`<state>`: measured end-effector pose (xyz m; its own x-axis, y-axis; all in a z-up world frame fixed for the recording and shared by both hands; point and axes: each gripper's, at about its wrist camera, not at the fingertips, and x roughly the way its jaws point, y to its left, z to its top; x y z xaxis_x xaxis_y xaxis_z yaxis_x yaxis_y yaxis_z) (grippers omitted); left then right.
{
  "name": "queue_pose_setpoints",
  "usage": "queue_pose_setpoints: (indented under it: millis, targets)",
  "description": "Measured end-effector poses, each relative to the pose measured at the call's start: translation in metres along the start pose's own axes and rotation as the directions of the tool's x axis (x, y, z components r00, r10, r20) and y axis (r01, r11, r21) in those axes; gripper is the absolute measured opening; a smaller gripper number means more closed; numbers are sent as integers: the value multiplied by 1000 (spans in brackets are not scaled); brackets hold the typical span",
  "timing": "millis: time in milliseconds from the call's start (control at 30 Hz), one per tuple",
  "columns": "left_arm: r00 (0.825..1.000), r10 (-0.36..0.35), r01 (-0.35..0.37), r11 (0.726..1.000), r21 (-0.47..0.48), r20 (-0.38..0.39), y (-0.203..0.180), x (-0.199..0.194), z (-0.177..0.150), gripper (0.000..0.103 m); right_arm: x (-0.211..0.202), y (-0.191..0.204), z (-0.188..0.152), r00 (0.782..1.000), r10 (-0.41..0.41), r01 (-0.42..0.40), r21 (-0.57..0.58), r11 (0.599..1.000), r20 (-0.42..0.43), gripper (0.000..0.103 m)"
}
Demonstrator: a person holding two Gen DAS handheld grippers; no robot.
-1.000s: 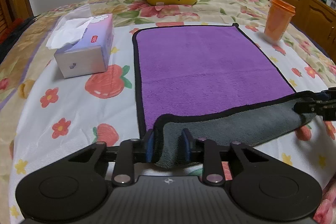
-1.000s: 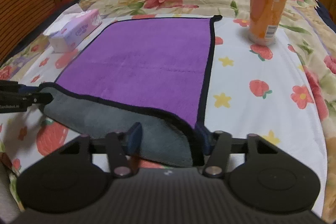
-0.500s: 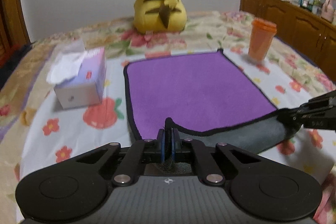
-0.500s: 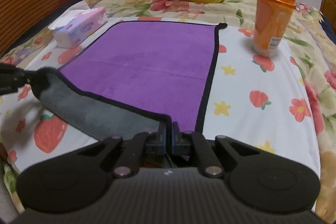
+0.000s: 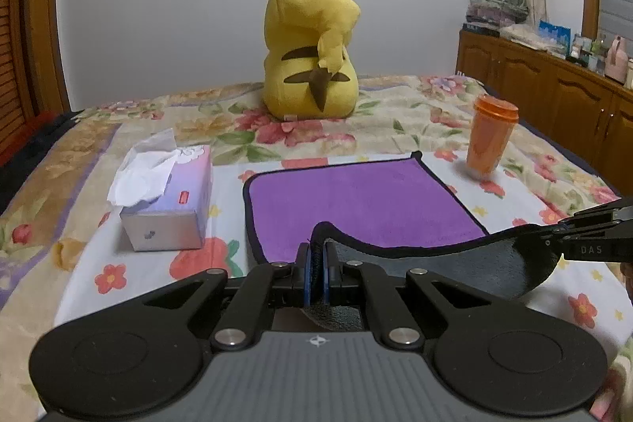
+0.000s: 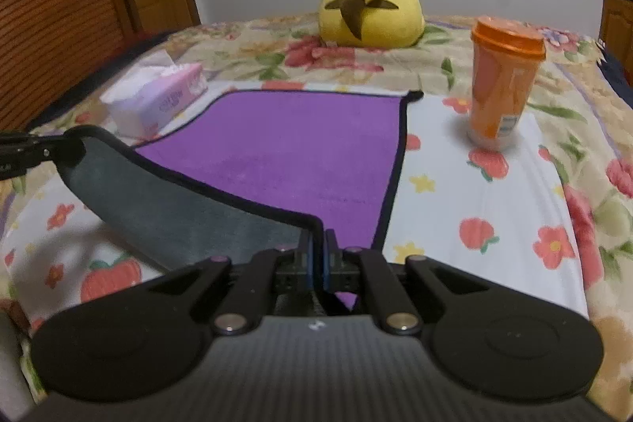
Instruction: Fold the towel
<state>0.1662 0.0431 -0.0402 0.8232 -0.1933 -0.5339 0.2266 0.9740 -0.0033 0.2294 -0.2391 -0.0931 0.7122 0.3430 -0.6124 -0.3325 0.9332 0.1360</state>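
Purple on top and grey beneath, the towel [image 5: 356, 200] lies on the bed [image 5: 79, 184] between the tissue box [image 5: 166, 208] and the cup [image 5: 490, 137], its near edge lifted clear. The left gripper [image 5: 315, 275] is pinched tight on the near left corner; the right gripper [image 6: 316, 263] is likewise closed on the near right corner. The hem sags in a curve between them, so the cloth looks soft, light and limp: it should drape rather than hold a line, and wants holding by both corners at the bound edge. How much cloth sits inside each pinch is hard to judge. The far edge rests flat, near the plush [image 5: 312, 42].
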Motion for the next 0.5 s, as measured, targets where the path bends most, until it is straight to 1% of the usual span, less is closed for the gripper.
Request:
queue_pose_setpoints:
  millis: [200, 500]
  targets:
    - [1000, 4, -4, 1000, -3, 8, -1, 3, 1, 8, -2, 0, 8, 999, 9, -9, -17, 1000, 36, 5]
    - [1000, 17, -16, 1000, -4, 11, 3, 14, 4, 8, 4, -5, 13, 998, 14, -12, -31, 999, 57, 5]
